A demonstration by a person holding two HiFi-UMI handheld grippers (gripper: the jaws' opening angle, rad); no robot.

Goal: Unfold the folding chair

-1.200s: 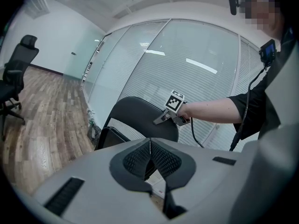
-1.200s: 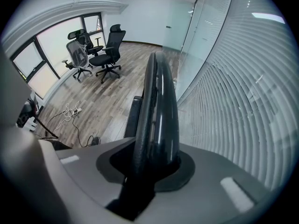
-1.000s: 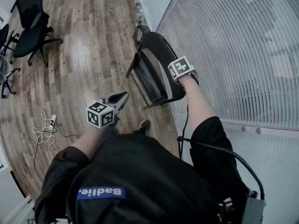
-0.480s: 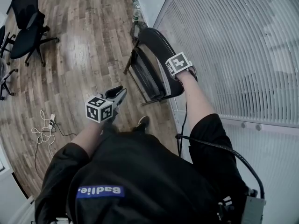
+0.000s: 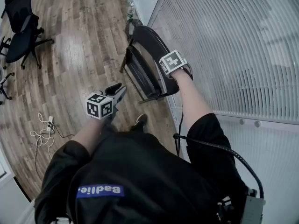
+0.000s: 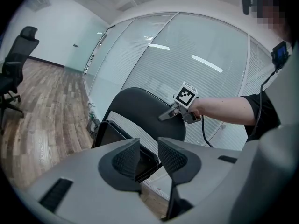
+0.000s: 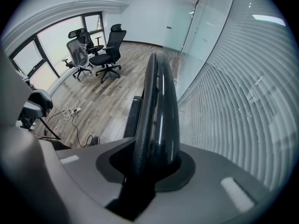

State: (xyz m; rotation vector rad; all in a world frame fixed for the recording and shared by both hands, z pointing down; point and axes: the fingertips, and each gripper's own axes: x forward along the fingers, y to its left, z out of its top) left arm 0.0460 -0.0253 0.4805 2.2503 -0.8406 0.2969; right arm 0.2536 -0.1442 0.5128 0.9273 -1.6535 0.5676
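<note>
The black folding chair [image 5: 145, 64] stands folded against the glass wall, its seat [image 5: 139, 76] flat against the frame. My right gripper [image 5: 163, 71] points steeply down, shut on the top edge of the curved backrest [image 7: 159, 101]; in the right gripper view the backrest fills the gap between the jaws [image 7: 154, 157]. From the left gripper view, the right gripper [image 6: 163, 117] pinches the backrest [image 6: 140, 108]. My left gripper [image 5: 117, 88] hangs short of the chair, aimed at the seat [image 6: 112, 134]. Its jaws [image 6: 148, 146] are opening, with nothing between them.
Blinds behind glass [image 5: 224, 45] run along the right, close behind the chair. Black office chairs [image 5: 21, 27] stand far left on the wood floor. A power strip with white cables [image 5: 44, 129] lies near my left side. Bottles [image 5: 130, 6] sit at the wall's foot. My shoe [image 5: 139, 122] is below the chair.
The left gripper's jaws have gone from shut to apart, and it has eased down and toward the chair. The right gripper keeps its hold on the backrest.
</note>
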